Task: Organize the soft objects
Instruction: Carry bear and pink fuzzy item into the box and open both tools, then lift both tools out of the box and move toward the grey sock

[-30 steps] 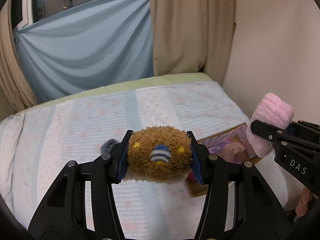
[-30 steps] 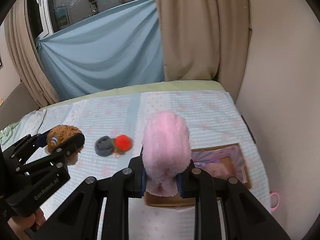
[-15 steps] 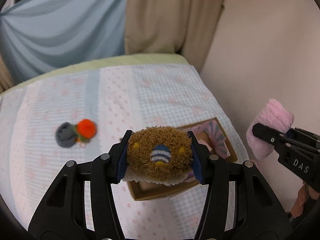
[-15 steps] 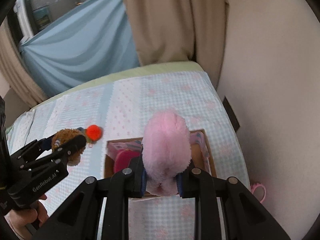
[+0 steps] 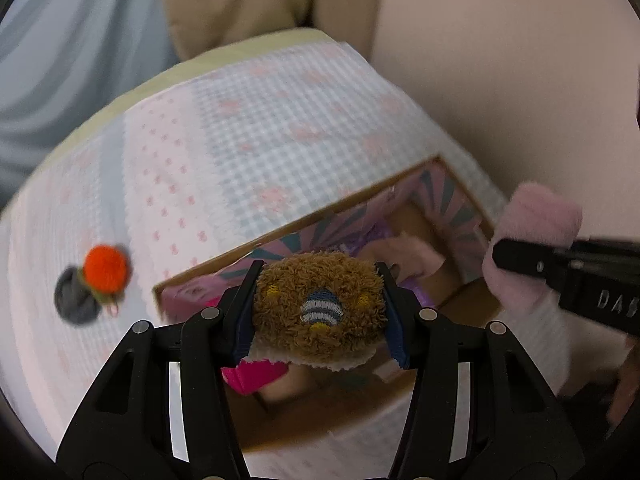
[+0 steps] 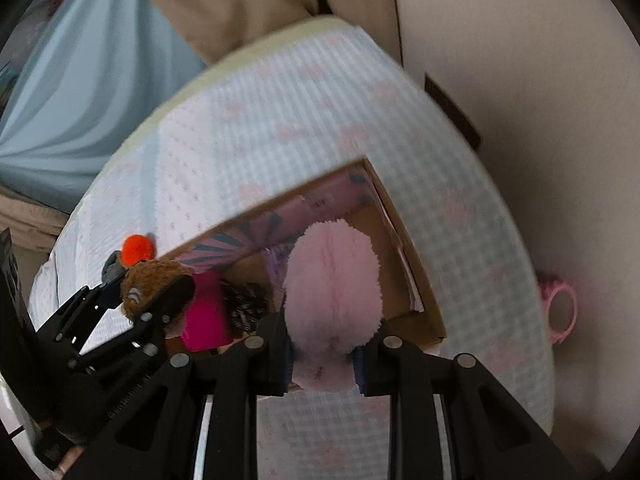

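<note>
My left gripper (image 5: 320, 312) is shut on a brown fuzzy plush (image 5: 318, 308) with a blue striped patch, held above the open cardboard box (image 5: 280, 232). My right gripper (image 6: 324, 356) is shut on a pink fluffy plush (image 6: 332, 280), also over the box (image 6: 416, 280). The pink plush shows in the left wrist view (image 5: 532, 240), the brown one in the right wrist view (image 6: 148, 288). Inside the box lie a magenta item (image 6: 204, 316) and a dark speckled soft item (image 6: 246, 306). An orange pompom on a grey soft object (image 5: 98, 280) lies on the bed left of the box.
The box sits on a checked bedspread (image 5: 260, 120) close to the beige wall (image 5: 500, 80) on the right. Curtains (image 5: 240, 0) hang behind the bed. A pink ring-shaped item (image 6: 558, 306) lies between the bed and the wall.
Both grippers moved forward and tilted down over the box with their plushes still held. The box now fills the middle of both views and its inside shows.
</note>
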A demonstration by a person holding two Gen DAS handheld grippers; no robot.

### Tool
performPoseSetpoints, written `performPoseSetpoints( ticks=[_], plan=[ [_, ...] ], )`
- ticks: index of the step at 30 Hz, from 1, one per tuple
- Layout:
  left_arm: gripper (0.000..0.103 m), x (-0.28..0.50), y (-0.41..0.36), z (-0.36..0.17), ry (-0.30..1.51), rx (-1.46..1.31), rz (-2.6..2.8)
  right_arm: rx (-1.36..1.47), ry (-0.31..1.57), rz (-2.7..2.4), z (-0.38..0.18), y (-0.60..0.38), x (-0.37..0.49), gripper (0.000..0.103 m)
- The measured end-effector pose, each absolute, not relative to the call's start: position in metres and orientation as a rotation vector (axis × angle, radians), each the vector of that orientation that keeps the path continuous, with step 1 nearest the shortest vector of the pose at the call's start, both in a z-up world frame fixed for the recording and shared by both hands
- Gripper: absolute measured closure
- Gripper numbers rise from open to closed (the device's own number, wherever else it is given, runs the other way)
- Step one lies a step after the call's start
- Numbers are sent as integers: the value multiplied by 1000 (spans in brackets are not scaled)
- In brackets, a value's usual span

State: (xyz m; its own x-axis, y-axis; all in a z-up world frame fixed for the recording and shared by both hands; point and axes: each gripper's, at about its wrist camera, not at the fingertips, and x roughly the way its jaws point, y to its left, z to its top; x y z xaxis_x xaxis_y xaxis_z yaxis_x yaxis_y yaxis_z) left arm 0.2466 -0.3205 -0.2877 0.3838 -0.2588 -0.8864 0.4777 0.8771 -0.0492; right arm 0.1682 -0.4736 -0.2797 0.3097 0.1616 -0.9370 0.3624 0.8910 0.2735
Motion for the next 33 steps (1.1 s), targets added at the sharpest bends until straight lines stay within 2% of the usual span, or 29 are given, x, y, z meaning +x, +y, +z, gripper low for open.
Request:
performPoseSetpoints(
  ticks=[8,9,10,11,12,13,15,25,33],
  plan=[
    [54,240,-354,-342,1128,462,-538,541,1371,-135,-325,-478,184,81],
    [49,240,-354,-346,1139,468,-537,542,1376,-136,-326,-478,186,76],
    [38,241,-353,-348,1150,472,-535,535,1381,-141,-328,-478,187,63],
    [16,241,-353,-350,1155,474,-537,518,1384,-150,-329,-477,189,50],
    [5,241,-351,-349,1152,469,-543,506,1380,-157,-328,-477,190,35],
    [0,241,-350,-348,1149,468,-546,497,1363,-153,-327,-476,190,14],
    [0,239,-346,-345,1138,485,-528,492,1360,-136,-327,-475,190,0],
    [0,222,-306,-335,1145,492,-490,454,1354,-122,-321,-467,177,0],
    [0,206,-284,-314,1138,428,-471,394,1289,-118,-288,-453,164,0]
  ],
)
